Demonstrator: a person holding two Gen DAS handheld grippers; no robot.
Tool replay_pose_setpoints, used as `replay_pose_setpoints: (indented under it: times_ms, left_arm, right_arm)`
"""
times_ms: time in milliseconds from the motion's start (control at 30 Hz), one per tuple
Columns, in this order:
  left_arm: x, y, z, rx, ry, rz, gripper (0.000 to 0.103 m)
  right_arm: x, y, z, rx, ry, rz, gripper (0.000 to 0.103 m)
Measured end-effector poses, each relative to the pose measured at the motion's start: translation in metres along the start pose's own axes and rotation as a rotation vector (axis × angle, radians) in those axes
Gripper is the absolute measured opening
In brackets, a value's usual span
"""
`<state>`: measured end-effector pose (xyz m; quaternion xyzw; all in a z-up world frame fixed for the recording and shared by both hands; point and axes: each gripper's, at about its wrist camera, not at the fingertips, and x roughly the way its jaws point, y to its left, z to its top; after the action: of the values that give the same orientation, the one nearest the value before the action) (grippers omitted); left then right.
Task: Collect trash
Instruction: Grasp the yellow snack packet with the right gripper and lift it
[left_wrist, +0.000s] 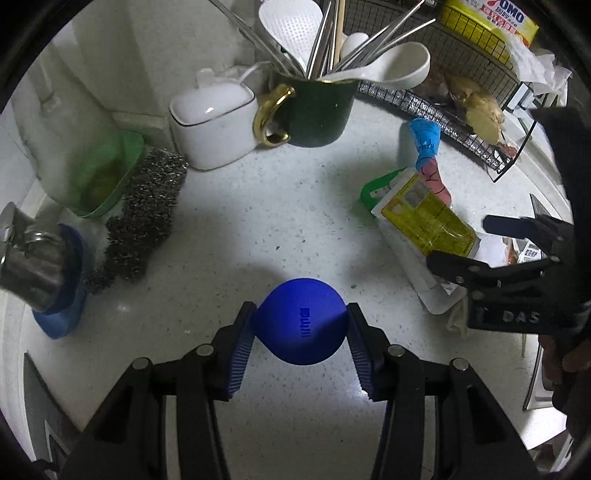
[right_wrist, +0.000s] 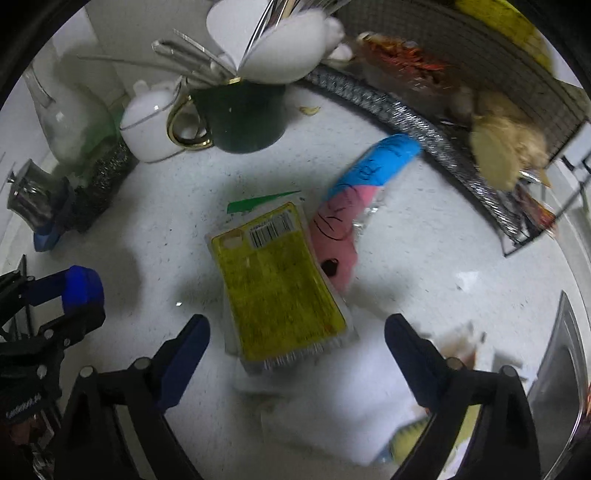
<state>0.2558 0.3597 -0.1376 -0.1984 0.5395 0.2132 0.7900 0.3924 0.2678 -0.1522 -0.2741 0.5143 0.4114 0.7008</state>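
Presently the left tongs (left_wrist: 300, 332) pinch a blue ball (left_wrist: 301, 320). Right tongs (right_wrist: 297, 345) spread wide — yellow packet (right_wrist: 279, 284) at twelve o'clock on the tabletop (right_wrist: 424, 258).

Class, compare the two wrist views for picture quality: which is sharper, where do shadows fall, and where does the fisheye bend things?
Left wrist view: sharp; the blue ball in the left gripper casts a soft shadow onto the counter; the wire rack bows. Right wrist view: smeared, the yellow packet has unreadable print, right gripper open.
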Motion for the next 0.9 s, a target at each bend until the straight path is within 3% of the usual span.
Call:
replay_pose_setpoints:
  times_ms: [100,400,633,900]
  left_arm:
    - [0.007,-0.001,0.001,0.002,0.009,-0.013,0.046]
    - [0.016,-0.008,0.002,0.017,0.021,-0.039,0.046]
    - [0.010,-0.011,-0.003,0.015,0.025,-0.034,0.046]
    - [-0.004,-0.032,-0.009,0.053,0.012,-0.071,0.046]
  right_arm:
    - [0.014,0.002,0.009,0.001,0.032,0.005,0.079]
    - [0.023,0.005,0.015,0.001,0.059,0.059,0.067]
    - [0.006,-0.003,-0.006,-0.023,0.049,0.056,0.054]
    - [-0.021,-0.015,-0.019,0.033,0.015,0.085,0.052]
